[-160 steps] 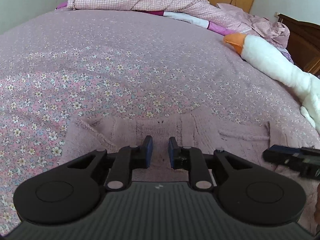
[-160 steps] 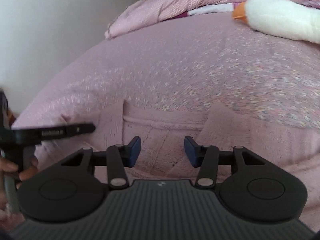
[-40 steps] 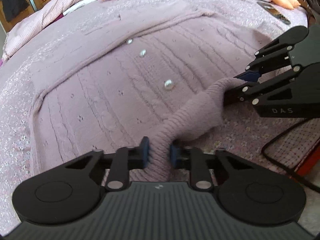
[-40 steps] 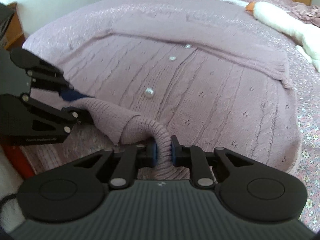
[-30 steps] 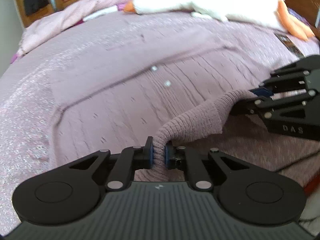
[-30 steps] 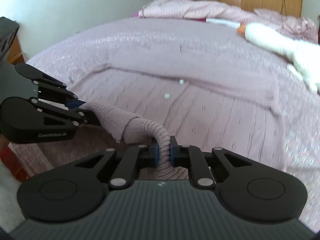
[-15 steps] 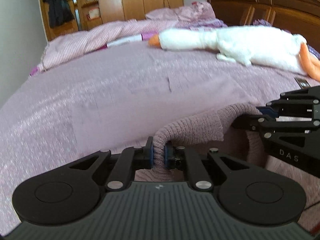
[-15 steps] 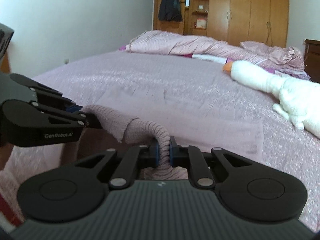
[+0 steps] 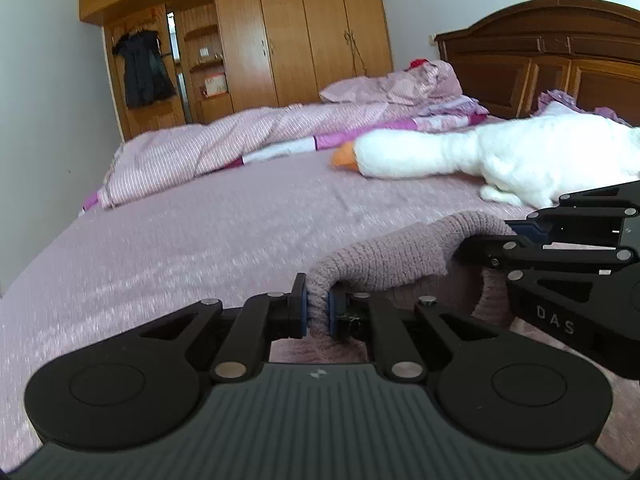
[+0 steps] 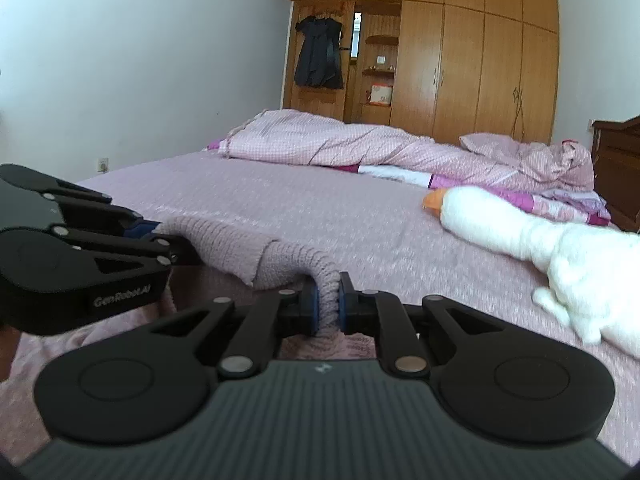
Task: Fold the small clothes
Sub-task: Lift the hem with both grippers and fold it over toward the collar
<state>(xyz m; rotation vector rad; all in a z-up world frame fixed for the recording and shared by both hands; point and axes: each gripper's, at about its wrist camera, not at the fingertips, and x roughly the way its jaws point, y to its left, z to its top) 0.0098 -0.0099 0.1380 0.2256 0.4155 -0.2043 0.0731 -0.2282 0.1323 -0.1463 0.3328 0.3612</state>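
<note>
Both tools pinch the knit sweater: left tool at lower centre, right tool likewise. Only the left wrist view shows the headboard, upper right.

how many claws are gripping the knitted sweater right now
2. The left claw is shut on the ribbed edge of the pink knitted sweater, and the right claw pinches the same edge further along. The rest of the sweater hangs below, out of view.

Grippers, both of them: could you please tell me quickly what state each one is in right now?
Left gripper: shut on the mauve knitted cardigan's ribbed hem.
Right gripper: shut on the same hem, further along.
</note>
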